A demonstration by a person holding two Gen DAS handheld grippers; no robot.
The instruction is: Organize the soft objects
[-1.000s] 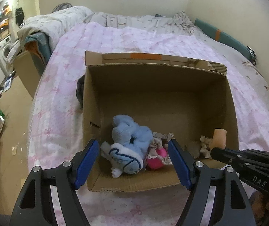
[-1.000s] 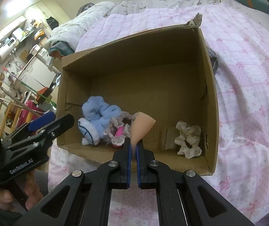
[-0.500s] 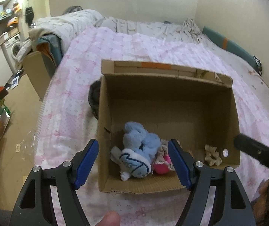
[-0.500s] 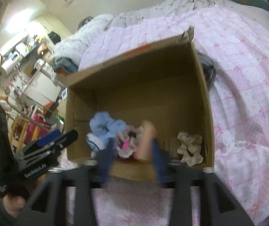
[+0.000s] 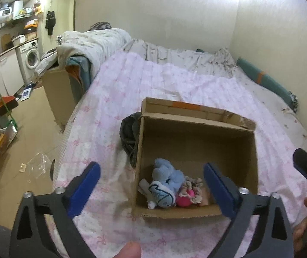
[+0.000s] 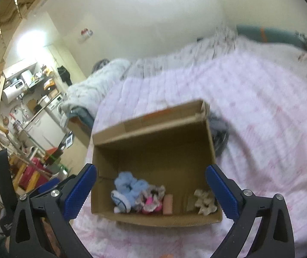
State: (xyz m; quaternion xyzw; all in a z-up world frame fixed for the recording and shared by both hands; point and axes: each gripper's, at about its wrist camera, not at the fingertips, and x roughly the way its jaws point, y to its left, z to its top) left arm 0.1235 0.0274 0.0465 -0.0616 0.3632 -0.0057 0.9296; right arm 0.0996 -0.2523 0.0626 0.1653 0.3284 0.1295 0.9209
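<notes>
Right wrist view: right gripper [image 6: 151,190] has fingers [image 6: 80,188] spread wide, nothing between them, hovering above and short of the cardboard box [image 6: 153,133] on the bed [image 6: 260,107]. Box sits open-topped on the pink quilt, flap folded back at the far side, so drops from above go straight in. Contents line the near wall: blue plush [image 6: 127,190] at the left, pink-and-frilly toy [image 6: 151,200] touching it, peach soft piece [image 6: 167,203] just beside that, cream scrunchie-like bundle [image 6: 205,201] apart in the right corner. Looks like things land near the front wall because that's the side both grippers approach from. Left wrist view: left gripper [image 5: 151,191] also released, fingers [image 5: 84,185] wide apart and empty, held back over the quilt with the same box [image 5: 196,142] ahead; blue plush [image 5: 164,185] and pink toy [image 5: 185,200] visible, peach piece mostly hidden behind the finger. Dark item [image 5: 129,133] lies outside against the box's left wall; can't tell what it is. Judgement: peach piece is in the box, both grippers free, next pick is likely that dark item if it's soft. Right view is motion-blurred, so fine detail is unreliable.
</notes>
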